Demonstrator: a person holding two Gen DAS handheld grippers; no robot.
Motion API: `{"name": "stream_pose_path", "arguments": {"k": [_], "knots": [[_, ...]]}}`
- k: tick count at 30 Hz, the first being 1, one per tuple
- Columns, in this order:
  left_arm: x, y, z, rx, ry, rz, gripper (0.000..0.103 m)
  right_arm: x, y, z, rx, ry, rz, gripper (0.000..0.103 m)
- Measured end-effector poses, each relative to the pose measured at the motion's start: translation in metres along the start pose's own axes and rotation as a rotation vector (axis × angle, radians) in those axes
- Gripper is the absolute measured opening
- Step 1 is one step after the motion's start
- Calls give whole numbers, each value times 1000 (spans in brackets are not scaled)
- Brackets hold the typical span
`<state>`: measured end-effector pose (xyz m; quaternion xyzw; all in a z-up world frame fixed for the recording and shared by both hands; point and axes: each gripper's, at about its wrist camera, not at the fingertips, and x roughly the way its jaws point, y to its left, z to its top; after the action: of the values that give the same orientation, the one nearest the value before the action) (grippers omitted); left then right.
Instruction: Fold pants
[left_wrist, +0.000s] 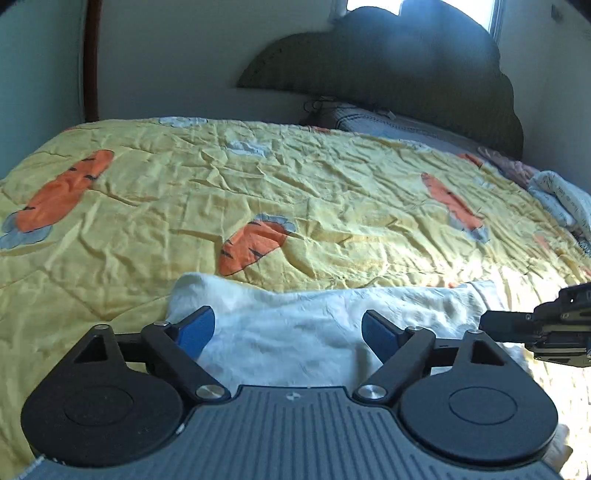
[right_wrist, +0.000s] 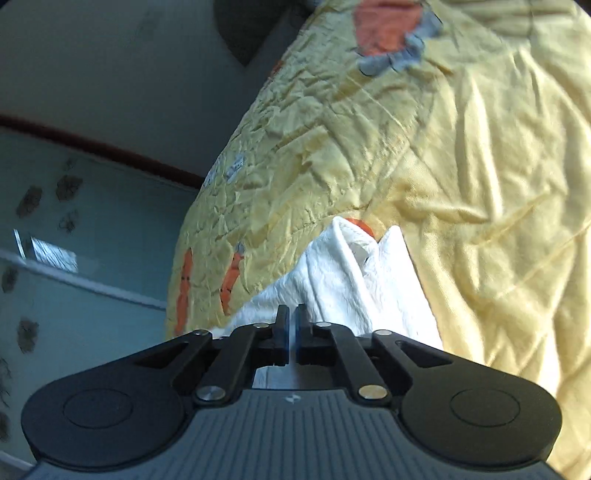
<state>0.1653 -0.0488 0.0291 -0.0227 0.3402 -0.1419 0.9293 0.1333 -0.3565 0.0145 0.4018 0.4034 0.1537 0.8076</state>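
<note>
Hiding the white pants' (left_wrist: 295, 332) near edge, the left gripper (left_wrist: 288, 328) gapes empty; the right gripper (right_wrist: 291, 325) is closed, grip unclear.

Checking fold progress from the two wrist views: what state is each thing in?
Pants: white, bunched on the quilt, not yet flat.
Left gripper: open over the pants, holding nothing.
Right gripper: shut; whether cloth is pinched is unclear.
Quilt: yellow, spread, wrinkled.

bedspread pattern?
Yellow bedspread with orange carrot prints; clearest in left wrist view.
</note>
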Motion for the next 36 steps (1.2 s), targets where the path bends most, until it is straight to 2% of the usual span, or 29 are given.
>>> {"name": "stream_pose_path", "arguments": {"k": [2, 4, 6, 8, 10, 12, 14, 16, 18, 19, 20, 21, 22, 24, 25, 27, 29, 31, 33, 34, 35, 36], "knots": [[-40, -2, -13, -5, -49, -62, 92, -23, 17, -20, -128, 22, 21, 5], [-68, -7, -31, 26, -78, -57, 97, -31, 22, -41, -225, 64, -21, 5], [-77, -15, -50, 83, -54, -35, 97, -26, 21, -63, -365, 92, -162, 5], [-74, -19, -66, 107, -15, -12, 97, -28, 13, -79, -447, 51, -157, 4], [-58, -18, -85, 103, 45, 21, 102, -27, 9, -80, -441, 42, -157, 4], [-51, -14, -95, 102, -4, 42, 101, -23, 13, -77, -461, 43, -167, 4], [-52, -12, -90, 72, 20, 56, 102, -22, 20, -71, -461, 62, -179, 4], [-60, -12, -86, 76, 29, 66, 100, -35, 18, -62, -394, 48, -162, 6], [-73, -6, -86, 47, 31, 58, 100, -52, 5, -50, -298, -21, -122, 18], [-79, -2, -87, 18, 35, 42, 100, -61, -5, -44, -250, -49, -106, 39], [-83, 4, -88, -15, 41, 23, 100, -66, -14, -39, -213, -60, -97, 72], [-86, 12, -89, -65, 57, -7, 100, -68, -23, -35, -181, -59, -83, 84], [-86, 21, -88, -137, 82, -46, 100, -68, -32, -30, -145, -39, -53, 86], [-80, 37, -87, -257, 116, -113, 99, -59, -53, -20, -24, 29, 32, 86], [-76, 43, -84, -302, 124, -133, 97, -54, -61, -17, 14, 37, 40, 85], [-68, 54, -76, -372, 129, -174, 97, -47, -69, -10, 50, 32, 23, 85], [-56, 64, -68, -431, 146, -223, 98, -37, -75, -4, 96, 65, 92, 85], [-44, 72, -60, -490, 154, -252, 91, -26, -77, 0, 128, 98, 151, 84], [-33, 78, -53, -550, 171, -286, 89, -16, -73, 5, 130, 118, 169, 84], [-28, 81, -49, -578, 175, -292, 83, -11, -70, 5, 115, 133, 161, 76], [-24, 82, -46, -587, 182, -283, 75, -6, -66, 5, 70, 146, 115, 54], [-21, 82, -44, -580, 187, -261, 55, -3, -62, 3, 20, 149, 74, 38]]}}
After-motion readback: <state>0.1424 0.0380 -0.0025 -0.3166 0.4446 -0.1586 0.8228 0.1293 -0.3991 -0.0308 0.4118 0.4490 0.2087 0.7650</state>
